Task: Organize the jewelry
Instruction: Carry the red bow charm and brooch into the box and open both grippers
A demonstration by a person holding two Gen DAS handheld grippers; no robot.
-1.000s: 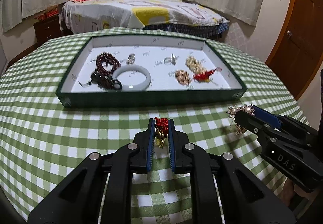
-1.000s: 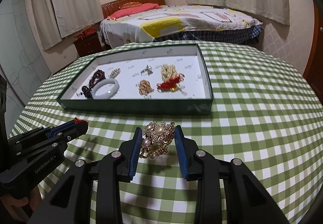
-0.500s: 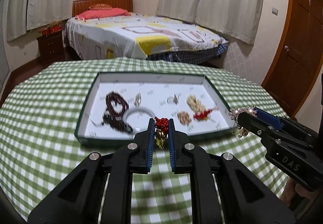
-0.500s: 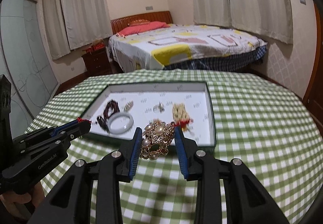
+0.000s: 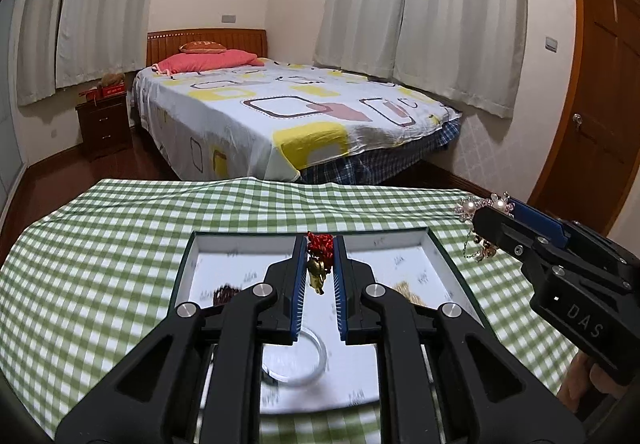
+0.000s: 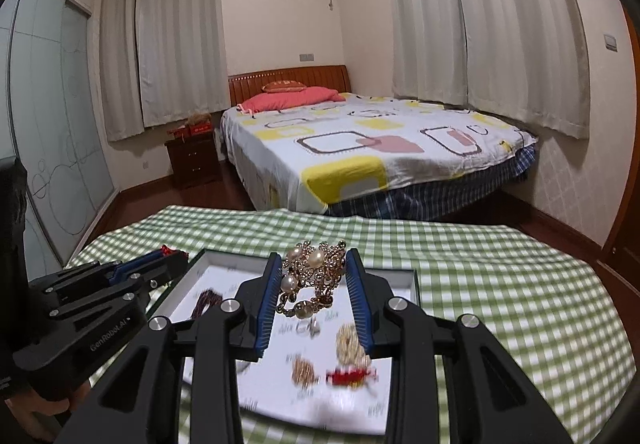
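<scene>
My left gripper is shut on a red knotted charm with a small gold pendant hanging from it, above the white-lined green tray. My right gripper is shut on a gold and pearl bracelet, also held over the tray. Each gripper shows in the other's view: the right one at the tray's right side, the left one at its left. In the tray lie a pale bangle, dark beads, gold pieces and a red piece.
The tray sits on a round table with a green checked cloth. Beyond the table's far edge stand a bed, a dark nightstand and a wooden door. A hand grips the left tool.
Both grippers have risen and moved forward from in front of the tray to above it, each keeping its piece. The views have tipped up toward the room.
</scene>
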